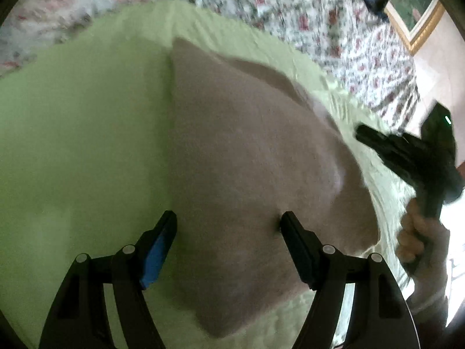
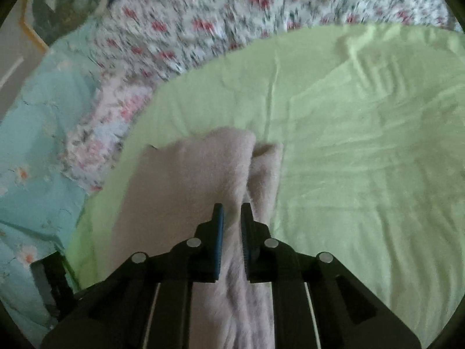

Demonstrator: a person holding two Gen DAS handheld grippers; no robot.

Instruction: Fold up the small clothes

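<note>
Your left gripper [image 1: 228,221] fills the bottom of the left wrist view, its jaws standing wide apart with nothing between the pads. One fingertip [image 1: 167,224] hangs over the green sheet [image 1: 72,145]; the other is at the pale pinkish garment [image 1: 238,145], and whether it touches the cloth you cannot tell from here. That garment lies spread on the green sheet, running from the middle of the view down toward the lower right. At the right edge you see your right hand [image 1: 415,232] wrapped round the handle of the right gripper [image 1: 407,151], which is lifted above the sheet's edge. A floral bedcover [image 1: 319,23] lies beyond the sheet, and a gold-framed picture [image 1: 418,20] shows in the top right corner.

Now the right wrist view. Your right gripper [image 2: 231,210] has its jaws drawn close together, pinching a bunched fold of the same pale garment [image 2: 203,168]. The cloth runs up between the blue pads [image 2: 218,232] and hangs toward the camera, with a rolled edge beyond the fingertips. It lies over the near left part of the green sheet [image 2: 363,145]. The floral bedcover [image 2: 203,14] lies past it, and a light blue flowered cloth [image 2: 37,145] is at the left.
</note>
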